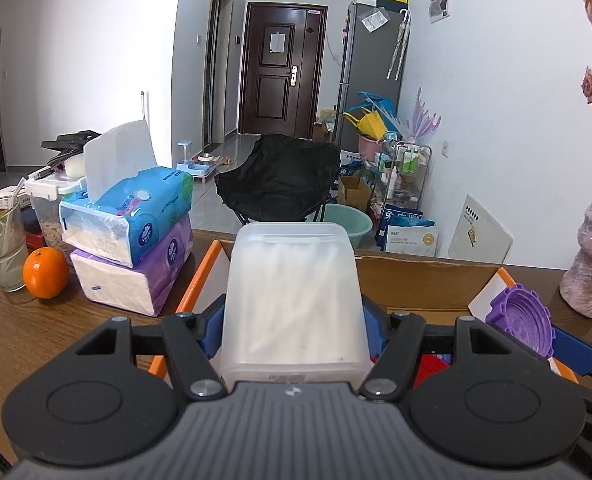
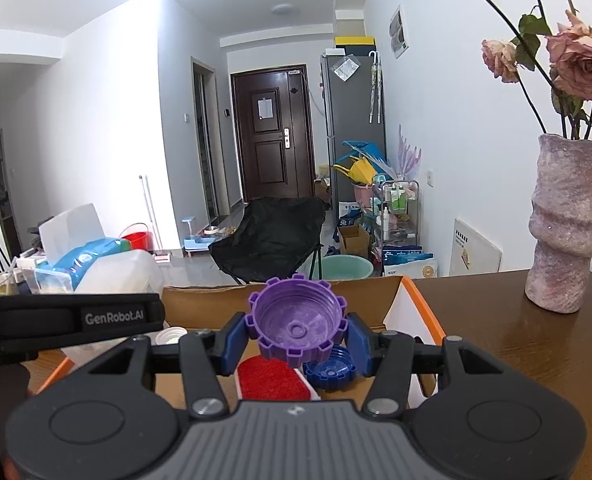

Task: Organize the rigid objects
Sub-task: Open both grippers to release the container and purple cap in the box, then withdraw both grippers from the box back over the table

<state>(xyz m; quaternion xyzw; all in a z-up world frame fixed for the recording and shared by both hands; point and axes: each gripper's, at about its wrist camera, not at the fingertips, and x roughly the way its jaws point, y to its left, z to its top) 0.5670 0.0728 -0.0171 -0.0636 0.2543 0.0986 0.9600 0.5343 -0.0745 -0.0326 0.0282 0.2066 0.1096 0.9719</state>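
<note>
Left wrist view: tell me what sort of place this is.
Most likely a lived-in apartment: a dark front door down a hallway, a grey fridge beside household clutter, and stacked tissue packs on a wooden table.

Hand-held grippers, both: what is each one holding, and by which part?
The left hand-held gripper clamps a translucent plastic box by its two side walls, near its lower end. The right hand-held gripper pinches a purple toothed cap across its outer rim.

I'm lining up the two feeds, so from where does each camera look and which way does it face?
Left wrist: on the left gripper, facing the far door; its fingers clamp a translucent box.
Right wrist: on the right gripper, facing likewise; it clamps a purple cap; the left gripper's strap shows.
Shared: cardboard box, vase, black chair.
</note>
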